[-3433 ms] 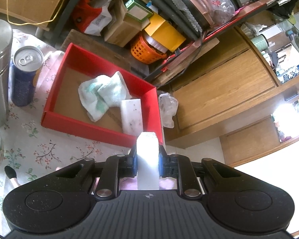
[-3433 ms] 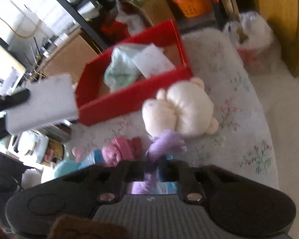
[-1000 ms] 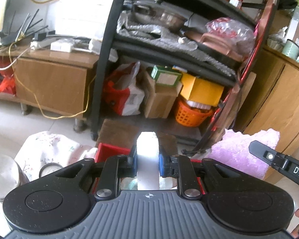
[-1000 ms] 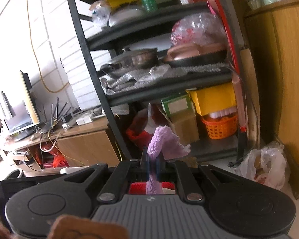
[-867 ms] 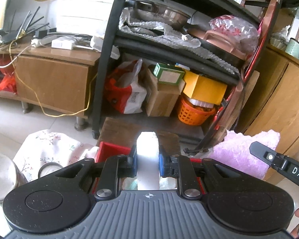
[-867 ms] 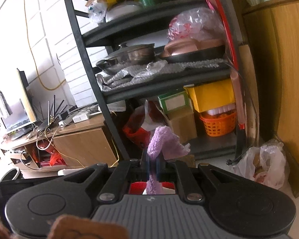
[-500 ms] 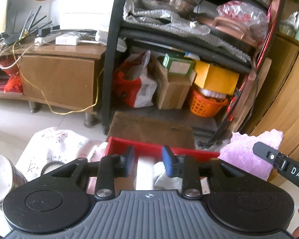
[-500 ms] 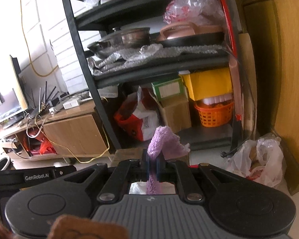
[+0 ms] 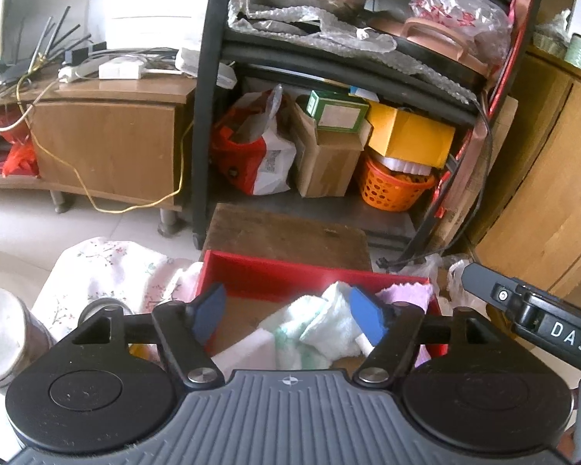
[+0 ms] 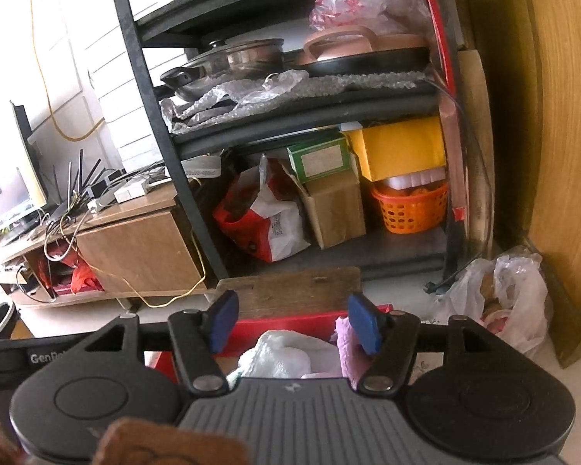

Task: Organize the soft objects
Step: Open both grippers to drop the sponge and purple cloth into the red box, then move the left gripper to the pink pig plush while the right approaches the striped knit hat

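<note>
A red box (image 9: 290, 277) sits on the flowered tablecloth (image 9: 104, 271) below both grippers. In it lie a white-green cloth (image 9: 317, 327), a white sponge (image 9: 248, 352) and a purple cloth (image 9: 404, 294). My left gripper (image 9: 288, 316) is open and empty above the box. My right gripper (image 10: 292, 323) is open and empty too. In the right wrist view the red box (image 10: 282, 327) holds the white cloth (image 10: 286, 352), and the purple cloth (image 10: 348, 348) rests beside the right finger. The right gripper's body (image 9: 530, 314) shows at the right of the left wrist view.
A black shelf rack (image 9: 209, 97) with pots, boxes and an orange basket (image 9: 397, 190) stands behind the table. A wooden board (image 9: 286, 232) lies beyond the box. A metal cup (image 9: 4, 333) stands at the left. A plastic bag (image 10: 499, 302) lies on the floor at right.
Both grippers have opened. The white sponge dropped from the left gripper and the purple cloth from the right gripper, both into the red box. Both cameras tilted slightly downward.
</note>
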